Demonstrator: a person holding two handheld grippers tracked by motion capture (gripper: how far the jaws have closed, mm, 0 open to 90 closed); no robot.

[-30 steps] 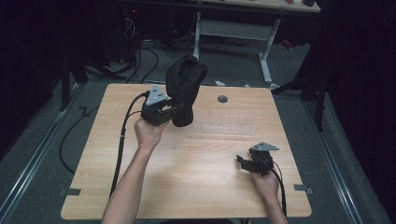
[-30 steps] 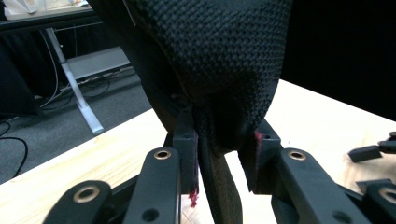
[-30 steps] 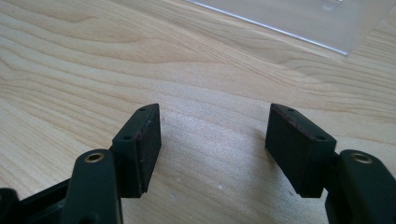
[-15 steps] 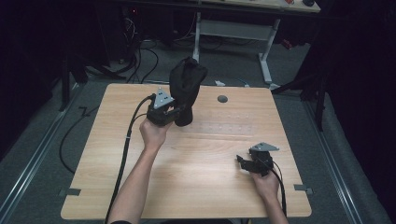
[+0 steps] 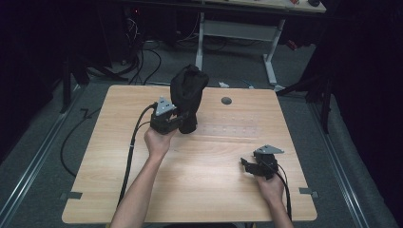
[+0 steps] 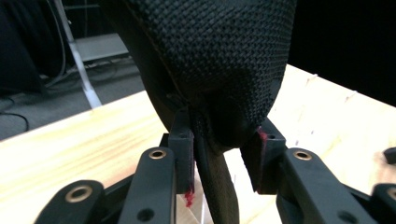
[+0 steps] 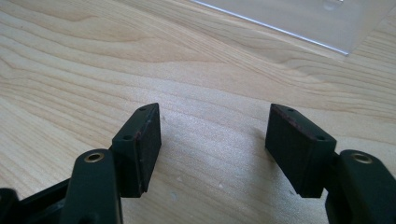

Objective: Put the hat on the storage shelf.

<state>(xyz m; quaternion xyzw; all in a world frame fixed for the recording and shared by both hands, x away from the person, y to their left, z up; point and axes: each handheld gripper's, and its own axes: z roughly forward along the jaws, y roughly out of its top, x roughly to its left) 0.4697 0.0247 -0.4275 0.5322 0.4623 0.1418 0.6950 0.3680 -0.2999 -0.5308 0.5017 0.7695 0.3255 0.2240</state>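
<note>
Dim dark surroundings, table point(image 5: 199, 190) evenly lit from above, soft shadows, gripper views' near edges slightly blurred

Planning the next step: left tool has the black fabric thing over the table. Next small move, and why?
Probably lower it a bit more until its bottom rests on the table, then open further. The left tool has just been opening, yet its pads still pinch the black fabric item, which hangs just above the wood. The right tool is open and empty.

left gripper point(image 5: 183, 121): black, grey plate, black cable | fingers point(image 7: 144, 147): black pads, brass screws
</note>
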